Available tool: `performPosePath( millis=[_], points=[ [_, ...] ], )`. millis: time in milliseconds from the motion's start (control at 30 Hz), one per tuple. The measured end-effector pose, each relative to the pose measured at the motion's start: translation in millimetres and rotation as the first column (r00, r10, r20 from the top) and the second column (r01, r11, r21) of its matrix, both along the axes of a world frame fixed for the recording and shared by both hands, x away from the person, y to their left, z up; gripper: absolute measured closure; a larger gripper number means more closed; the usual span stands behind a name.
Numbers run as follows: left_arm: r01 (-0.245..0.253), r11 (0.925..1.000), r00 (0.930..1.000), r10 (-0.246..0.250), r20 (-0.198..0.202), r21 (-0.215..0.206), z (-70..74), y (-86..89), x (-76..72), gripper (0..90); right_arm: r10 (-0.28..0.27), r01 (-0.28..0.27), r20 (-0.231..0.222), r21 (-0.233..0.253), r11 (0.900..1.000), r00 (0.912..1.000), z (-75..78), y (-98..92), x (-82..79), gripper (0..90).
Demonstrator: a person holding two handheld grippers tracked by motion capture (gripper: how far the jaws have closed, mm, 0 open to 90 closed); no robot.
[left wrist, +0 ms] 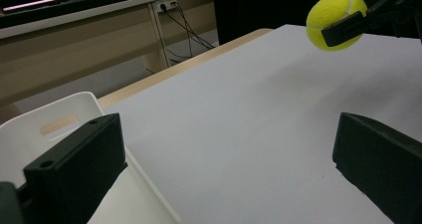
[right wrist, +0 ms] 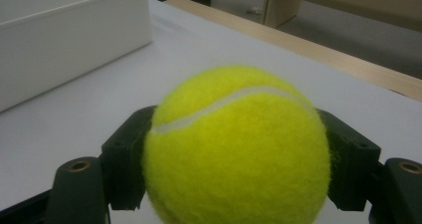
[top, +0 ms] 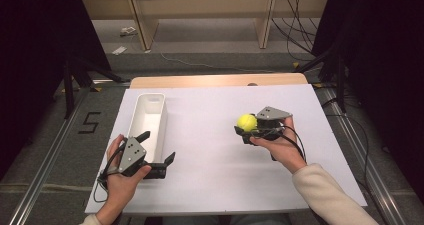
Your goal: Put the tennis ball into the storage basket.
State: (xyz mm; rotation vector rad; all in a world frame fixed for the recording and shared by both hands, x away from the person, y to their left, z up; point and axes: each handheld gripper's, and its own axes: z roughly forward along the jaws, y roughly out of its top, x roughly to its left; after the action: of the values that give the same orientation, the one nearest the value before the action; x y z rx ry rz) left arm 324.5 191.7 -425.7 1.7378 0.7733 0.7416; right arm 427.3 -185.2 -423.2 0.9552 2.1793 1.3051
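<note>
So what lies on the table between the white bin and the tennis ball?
Nothing: the high view shows bare white tabletop between the white bin and the tennis ball.

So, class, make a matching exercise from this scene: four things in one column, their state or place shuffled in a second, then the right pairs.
Things:
1. tennis ball
2. white bin
3. left gripper
4. right gripper

States:
A. jaws wide apart, holding nothing
B. clamped between two black jaws, off the table
C. shut on something yellow
D. stands empty at the table's left side

Pairs: 1-B, 2-D, 3-A, 4-C
</note>
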Motion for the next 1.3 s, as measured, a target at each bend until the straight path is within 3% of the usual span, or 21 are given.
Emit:
performPosePath(
  millis=[1300],
  points=[
    [0.000,1.0000,1.0000,0.000,0.003,-0.004,0.5,0.2,-0.4,0.0,0.045,-0.045,0.012,0.010,0.999,0.9989,4.8,22.7,0.1,27.1]
  ],
)
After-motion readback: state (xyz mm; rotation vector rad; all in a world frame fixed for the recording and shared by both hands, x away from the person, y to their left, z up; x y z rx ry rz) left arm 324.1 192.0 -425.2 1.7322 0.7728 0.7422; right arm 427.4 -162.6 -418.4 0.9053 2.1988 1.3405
